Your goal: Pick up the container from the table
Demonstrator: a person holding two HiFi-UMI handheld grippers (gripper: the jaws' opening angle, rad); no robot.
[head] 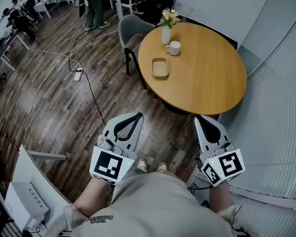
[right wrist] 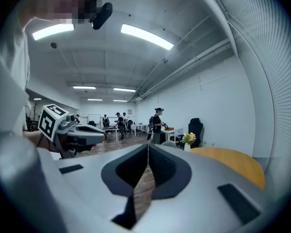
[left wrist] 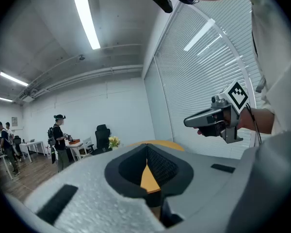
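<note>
The container [head: 160, 67] is a shallow tan tray lying on the near-left part of the round wooden table [head: 207, 78]. My left gripper [head: 137, 115] and right gripper [head: 200, 117] are held close to my body, over the floor and short of the table's near edge. Both point toward the table. Each one's jaws are together with nothing between them. In the left gripper view the left gripper [left wrist: 146, 147] is shut, with the right gripper [left wrist: 186, 123] off to its right. The right gripper view shows the right gripper [right wrist: 148, 147] shut and the table [right wrist: 228, 161] ahead on the right.
A white mug [head: 173, 48] and a white vase of flowers [head: 166, 33] stand beyond the container. A grey chair [head: 130, 31] sits at the table's far left. A cable and power strip [head: 78, 75] lie on the wood floor. Slatted blinds run along the right. People stand far off.
</note>
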